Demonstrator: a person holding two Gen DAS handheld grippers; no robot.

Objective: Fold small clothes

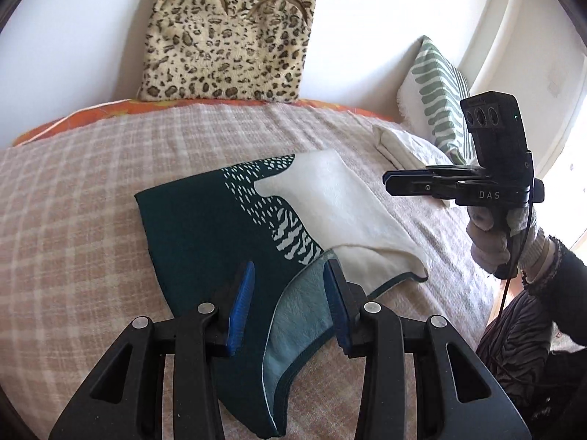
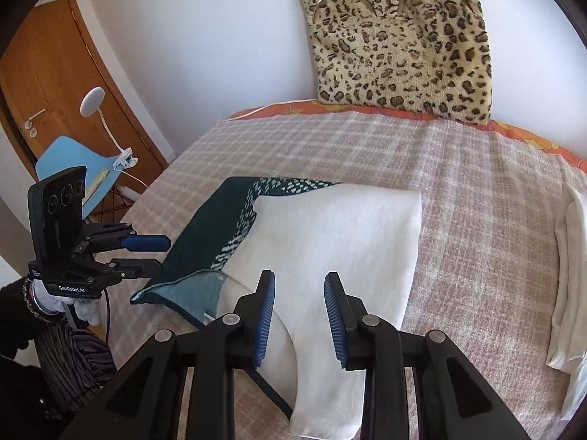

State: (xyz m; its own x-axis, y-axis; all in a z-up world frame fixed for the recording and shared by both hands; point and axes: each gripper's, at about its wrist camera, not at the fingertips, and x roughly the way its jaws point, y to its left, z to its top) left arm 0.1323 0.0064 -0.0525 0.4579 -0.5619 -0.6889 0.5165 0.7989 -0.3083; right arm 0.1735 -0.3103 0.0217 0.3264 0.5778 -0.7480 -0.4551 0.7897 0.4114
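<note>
From the left wrist view, the green-and-white garment (image 1: 279, 227) lies flat on the plaid blanket (image 1: 91, 201), its long axis running from the near edge diagonally away toward the leopard-print cushion (image 1: 227, 36). The dark teal half is smooth knit with white dashes; the white half looks fleecy, and a pale teal inner flap turns up near the left gripper (image 1: 290, 304), whose blue ribbed pads stand wide apart, holding nothing. The right gripper (image 1: 389, 179) hovers right of the garment; its jaw gap cannot be told from here.

From the right wrist view, the garment (image 2: 330, 242) shows mostly its white side. The right gripper (image 2: 299, 319) is parted and empty above it. The left gripper (image 2: 161, 256) is open at the teal corner. Only this view shows a wooden door (image 2: 55, 84) left of the cushion (image 2: 400, 44).
</note>
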